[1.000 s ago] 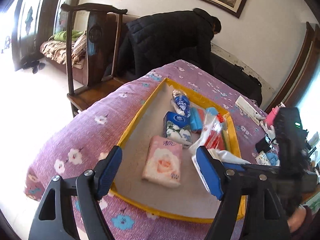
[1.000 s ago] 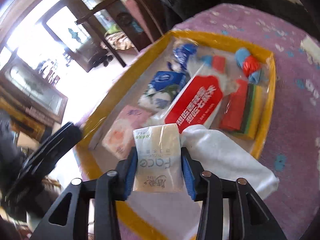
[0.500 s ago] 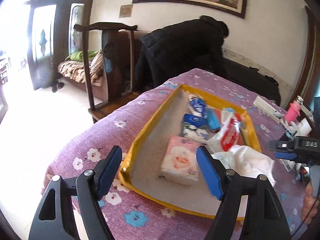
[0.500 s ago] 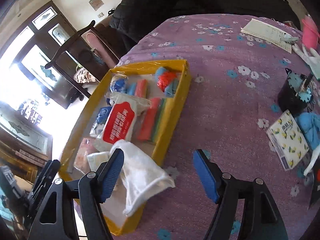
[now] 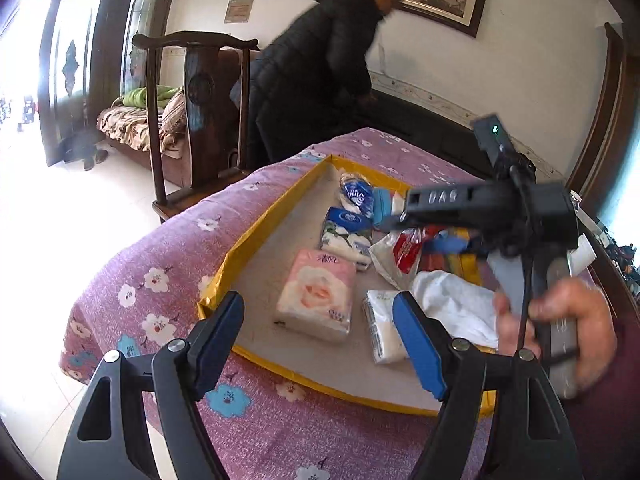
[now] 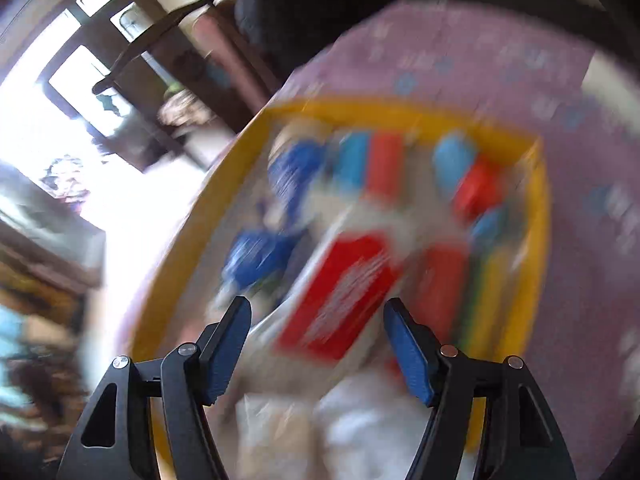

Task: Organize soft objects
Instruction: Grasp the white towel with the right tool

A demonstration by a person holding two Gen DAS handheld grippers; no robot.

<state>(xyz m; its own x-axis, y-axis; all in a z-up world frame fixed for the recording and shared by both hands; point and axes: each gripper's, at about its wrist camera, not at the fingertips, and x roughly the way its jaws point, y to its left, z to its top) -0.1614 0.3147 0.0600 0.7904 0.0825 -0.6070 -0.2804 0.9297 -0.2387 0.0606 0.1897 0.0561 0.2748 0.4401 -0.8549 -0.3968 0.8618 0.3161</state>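
Now both the left gripper (image 5: 318, 338) and right gripper (image 6: 316, 346) hold fingers apart, empty, over the yellow tray (image 5: 256, 232).

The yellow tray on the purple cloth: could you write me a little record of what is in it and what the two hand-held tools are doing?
surface: purple flowered cloth
container: yellow tray, shallow, open top
near end of tray: pink tissue pack, small white tissue pack, white cloth draped over the rim
far end of tray: blue tissue packs, red-labelled wipes pack, coloured sponges
left tool: open, empty, just short of the tray
right tool: open, empty, above the tray; view blurred
background: person in dark coat, wooden chair
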